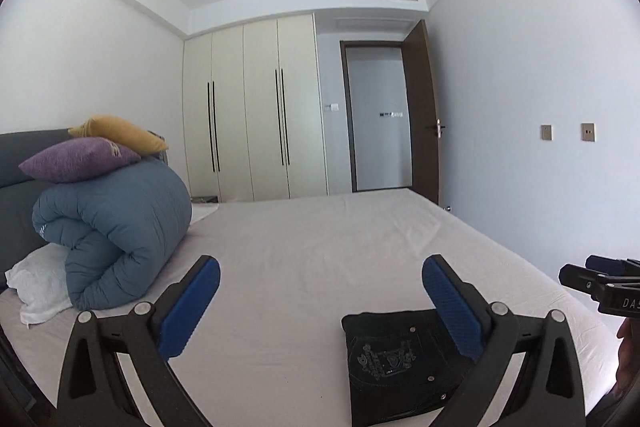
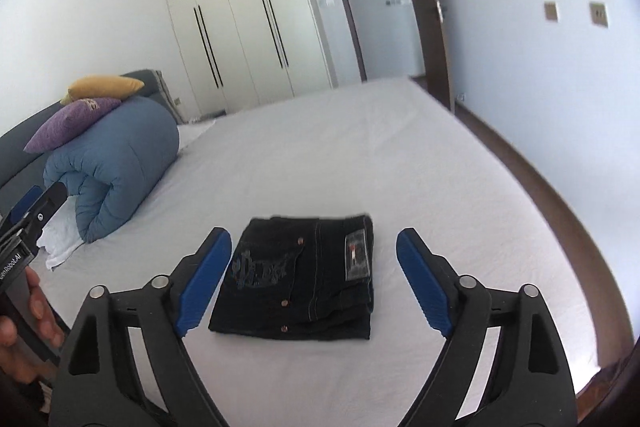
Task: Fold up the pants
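Black pants [image 2: 298, 281] lie folded into a compact rectangle on the white bed [image 2: 360, 155], back pocket embroidery and a label facing up. My right gripper [image 2: 314, 283] is open and empty, held above the bed with the pants between and beyond its blue pads. My left gripper [image 1: 320, 307] is open and empty, to the left of the pants [image 1: 400, 363], whose right part is hidden behind its right finger. The right gripper's tip shows at the right edge of the left wrist view [image 1: 600, 279]. The left gripper shows at the left edge of the right wrist view [image 2: 36, 211].
A rolled blue duvet [image 1: 116, 231] with a purple cushion [image 1: 76, 159] and a yellow cushion [image 1: 120, 133] sits at the bed's head, over a white towel [image 1: 36, 287]. A cream wardrobe [image 1: 256, 107] and an open door [image 1: 424, 115] stand beyond the bed.
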